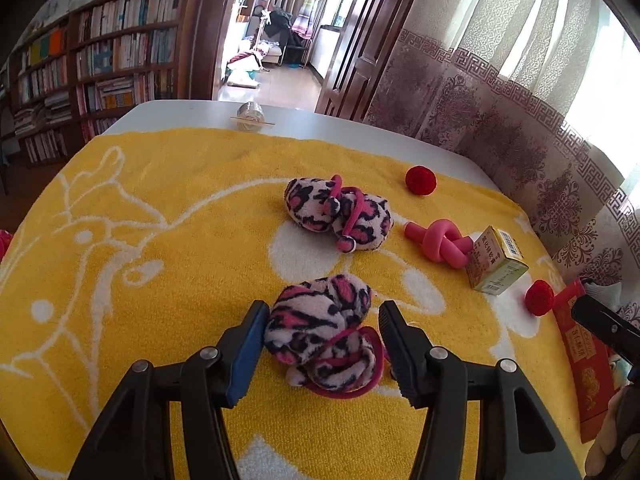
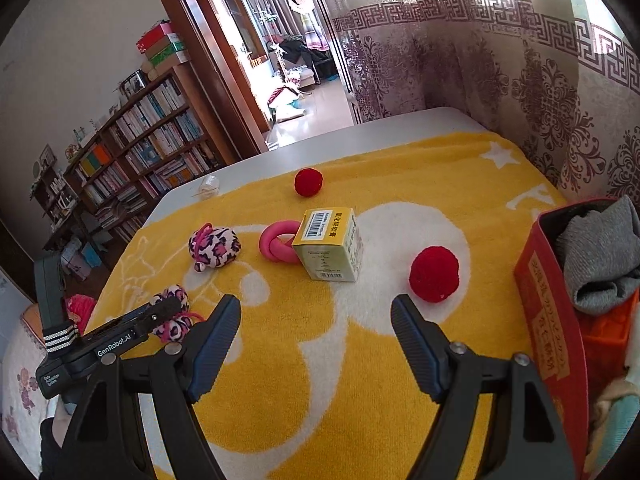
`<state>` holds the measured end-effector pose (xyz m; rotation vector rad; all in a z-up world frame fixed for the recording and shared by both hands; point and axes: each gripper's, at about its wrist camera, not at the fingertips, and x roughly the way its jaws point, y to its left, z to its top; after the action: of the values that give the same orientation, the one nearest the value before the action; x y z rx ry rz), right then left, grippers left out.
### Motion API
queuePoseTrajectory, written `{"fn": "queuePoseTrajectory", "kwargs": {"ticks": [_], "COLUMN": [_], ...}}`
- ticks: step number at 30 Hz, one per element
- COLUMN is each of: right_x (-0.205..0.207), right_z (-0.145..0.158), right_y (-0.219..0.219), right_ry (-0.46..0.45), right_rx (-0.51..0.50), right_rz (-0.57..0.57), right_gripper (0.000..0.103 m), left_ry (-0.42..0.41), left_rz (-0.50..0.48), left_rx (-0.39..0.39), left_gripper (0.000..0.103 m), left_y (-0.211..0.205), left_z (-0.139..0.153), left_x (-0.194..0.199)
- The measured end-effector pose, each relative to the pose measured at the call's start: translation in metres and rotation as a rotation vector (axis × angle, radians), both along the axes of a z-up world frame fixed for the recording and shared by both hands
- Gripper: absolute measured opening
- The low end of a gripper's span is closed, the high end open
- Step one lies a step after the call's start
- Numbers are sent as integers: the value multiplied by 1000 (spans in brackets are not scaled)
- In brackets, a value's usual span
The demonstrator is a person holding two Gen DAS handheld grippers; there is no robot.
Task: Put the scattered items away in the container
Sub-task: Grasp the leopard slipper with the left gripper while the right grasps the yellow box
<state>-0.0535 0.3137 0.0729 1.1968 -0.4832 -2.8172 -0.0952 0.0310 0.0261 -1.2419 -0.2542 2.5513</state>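
A white tabletop (image 2: 320, 136) carries a yellow towel (image 1: 168, 208) with a white line-drawn pattern, which takes up most of both views. At the towel's right edge stands the red box (image 2: 548, 320), open at the top, printed with gold characters; a grey sock (image 2: 596, 256) and other cloth lie inside it. The left gripper (image 1: 324, 344) has its jaws spread to either side of a plush slipper (image 1: 320, 332), fuzzy white with pink and black leopard blotches and a pink trim; the blue-padded left jaw touches or nearly touches its side, the right jaw stands just apart, so nothing is clamped. A second slipper (image 1: 340, 212) of the same print, with a pink cord and pompom, lies farther out near the towel's middle. The right gripper (image 2: 316, 336) hovers over bare towel with its jaws released and nothing between them. Beyond it a yellow-green carton (image 2: 328, 248) with a barcode on top sits on the towel, touching a pink knot (image 2: 276, 242) of smooth rubbery tube on its left. A red ball (image 2: 434, 274) with a knitted look lies near the carton's right, between it and the box; another ball (image 2: 308, 182), same red, rests well apart toward the towel's far edge. A small clear jar (image 1: 250, 114) sits on the bare tabletop past the towel.
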Motion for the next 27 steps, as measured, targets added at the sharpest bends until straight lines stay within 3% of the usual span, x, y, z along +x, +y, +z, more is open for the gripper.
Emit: {"fn": "queuePoseTrajectory", "kwargs": {"ticks": [11,20,21,24,27], "right_x": [-66,-87,-87,-90,-82], "right_z": [-20,-42,-44,-48,-41], "right_y": [-15,-22,-22,-21,-21], "right_ry": [-57,-110,-114,-134,-109], "right_rx": [66,78,81,102,109], "right_rz": [-11,-27,-28,-31,-40], "right_gripper": [81,80,77,54,53], "left_ry": [-38,-57,-53,-51,-51], "left_rz": [-1,-7,-11,-12,-19], "left_rx": [3,-28,-35,-22,29], "left_gripper": [59,59,59,59,59], "left_y": [1,5,6,5,1], "left_z": [-10,-19,-19,-19,-17], "left_x": [-4,-8,-8,-8,-9]}}
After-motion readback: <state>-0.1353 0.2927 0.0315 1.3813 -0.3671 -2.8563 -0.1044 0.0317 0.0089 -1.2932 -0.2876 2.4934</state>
